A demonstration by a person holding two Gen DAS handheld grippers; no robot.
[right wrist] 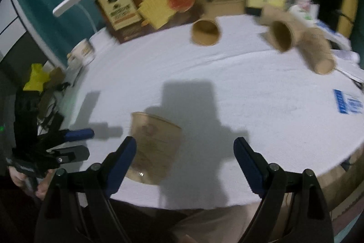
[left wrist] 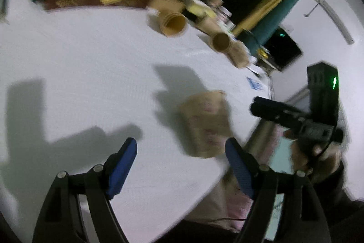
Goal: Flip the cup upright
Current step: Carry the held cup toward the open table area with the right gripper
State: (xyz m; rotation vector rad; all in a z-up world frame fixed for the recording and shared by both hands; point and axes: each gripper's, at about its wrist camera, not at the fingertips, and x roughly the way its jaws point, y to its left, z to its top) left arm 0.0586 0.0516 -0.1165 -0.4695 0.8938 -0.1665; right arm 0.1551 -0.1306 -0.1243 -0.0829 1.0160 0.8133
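Paper cup (left wrist: 206, 124) stands just beside the open left tool (left wrist: 180, 149), untouched.

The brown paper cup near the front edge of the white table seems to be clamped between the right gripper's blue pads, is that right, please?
Not quite: the brown paper cup stands free on the white table. The right gripper is open, its blue pads apart and not pressing it, as the right wrist view shows.

No print can be read in either view; blur smears it all. The box (right wrist: 147, 8) at the table's (right wrist: 250, 106) far edge carries a cream label with illegible lines. The cup (right wrist: 154, 145) near the front edge bears faint reddish print, unreadable. A blue-and-white slip (right wrist: 348, 104) at the right edge shows only blurred marks.
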